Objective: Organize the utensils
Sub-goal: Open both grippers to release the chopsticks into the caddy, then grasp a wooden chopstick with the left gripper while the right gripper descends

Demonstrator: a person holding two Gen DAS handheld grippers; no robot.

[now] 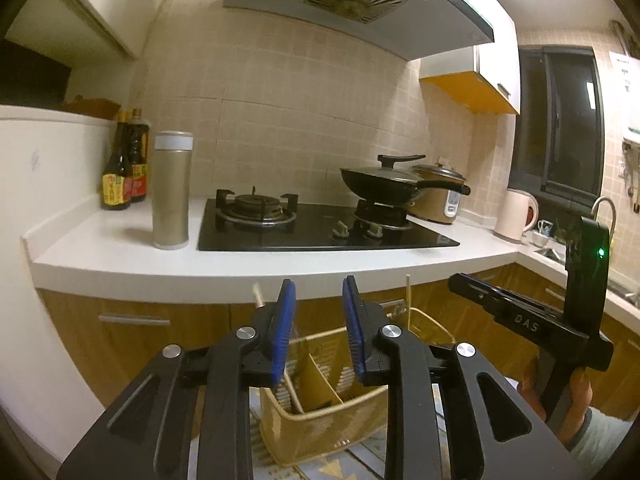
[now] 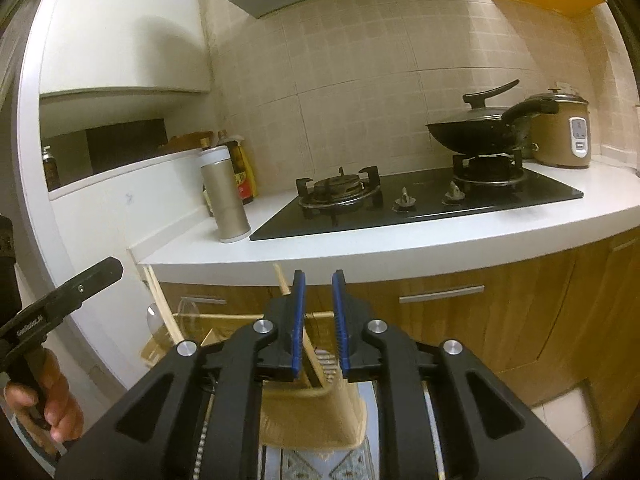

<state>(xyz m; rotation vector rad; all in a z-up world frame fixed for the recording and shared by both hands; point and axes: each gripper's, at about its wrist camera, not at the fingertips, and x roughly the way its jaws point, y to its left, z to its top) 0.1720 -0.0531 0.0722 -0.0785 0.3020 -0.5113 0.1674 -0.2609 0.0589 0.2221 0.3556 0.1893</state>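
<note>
In the left wrist view the left gripper (image 1: 319, 328) fills the lower middle of the frame, its blue-padded fingers (image 1: 283, 332) spread with nothing pinched between them. Just below and beyond the gap sits the yellow slatted utensil basket (image 1: 340, 424), low in the frame, divided into compartments by upright partitions. A wooden chopstick (image 1: 258, 295) rises just left of the left pad, its tip showing above the finger, and a second thin stick (image 1: 408, 300) stands upright to the right of the right pad; both have their long axis close to vertical, running down toward the basket. I cannot tell whether the left stick touches the pad. In the right wrist view the right gripper (image 2: 319, 320) stands in the lower middle with its fingers (image 2: 298, 320) parted by a narrower gap and nothing gripped; a wooden chopstick (image 2: 282, 280) leans up and to the left from the basket (image 2: 312, 420), passing just beside the left pad, outside the gap. More sticks (image 2: 160, 304) stand at the left of that frame. My reading is that the coming move turns on shifting each gripper sideways so that a stick enters the gap, and the right one seems nearer to that. Farther off, across the upper middle of both frames, runs the white table (image 1: 120, 256) with the gas hob (image 1: 320, 224), a metal flask (image 1: 172, 192) and a wok (image 1: 384, 188).
</note>
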